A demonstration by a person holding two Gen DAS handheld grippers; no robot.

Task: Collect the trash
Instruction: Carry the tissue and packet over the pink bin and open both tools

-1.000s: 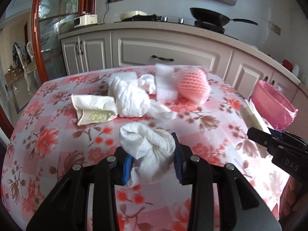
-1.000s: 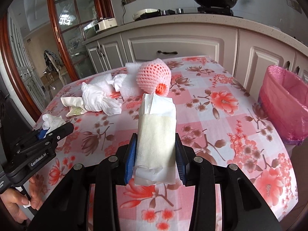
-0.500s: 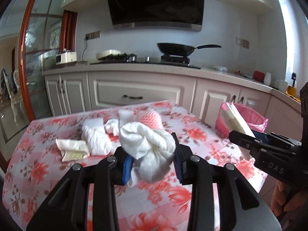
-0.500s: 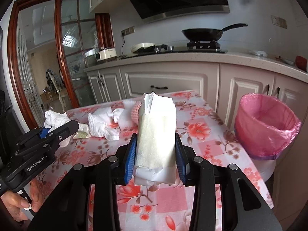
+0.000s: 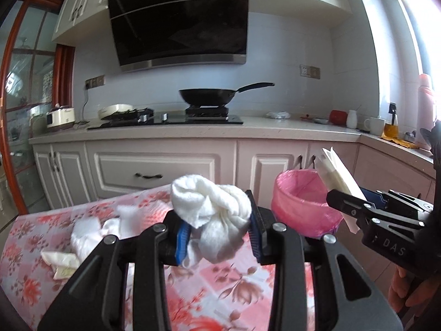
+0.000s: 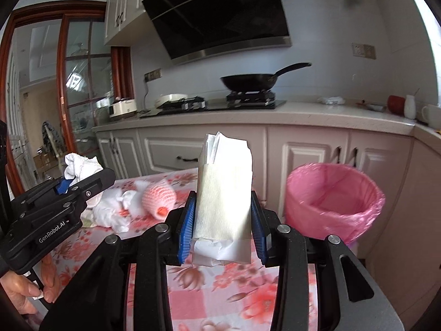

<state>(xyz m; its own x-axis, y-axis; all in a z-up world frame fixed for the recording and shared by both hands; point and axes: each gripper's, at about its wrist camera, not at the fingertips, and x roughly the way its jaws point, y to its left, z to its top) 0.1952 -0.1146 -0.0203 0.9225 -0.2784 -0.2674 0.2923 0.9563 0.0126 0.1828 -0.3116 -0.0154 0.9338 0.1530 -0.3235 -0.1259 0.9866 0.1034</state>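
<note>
My left gripper [image 5: 219, 227] is shut on a crumpled white tissue wad [image 5: 212, 212], held up above the floral table. My right gripper [image 6: 222, 220] is shut on a flat cream paper packet [image 6: 224, 184] that stands upright between its blue pads. A bin lined with a pink bag [image 6: 333, 198] stands beyond the table's right end, its mouth open; in the left wrist view the pink-lined bin [image 5: 300, 201] sits just right of the wad. The right gripper [image 5: 355, 201] with its packet shows at that view's right edge, the left gripper [image 6: 77, 182] at the other view's left.
More white crumpled tissues [image 6: 113, 209], a pink foam fruit net [image 6: 160, 200] and a folded wrapper [image 5: 59, 259] lie on the floral tablecloth [image 6: 209, 298]. White kitchen cabinets [image 5: 157, 168] and a counter with a black pan [image 5: 209, 96] run behind. A person's hand [image 6: 30, 289] grips the left tool.
Both grippers have risen and tilted up from the table, each keeping its load. The view swung right, so the pink bin now stands nearer and more central.
</note>
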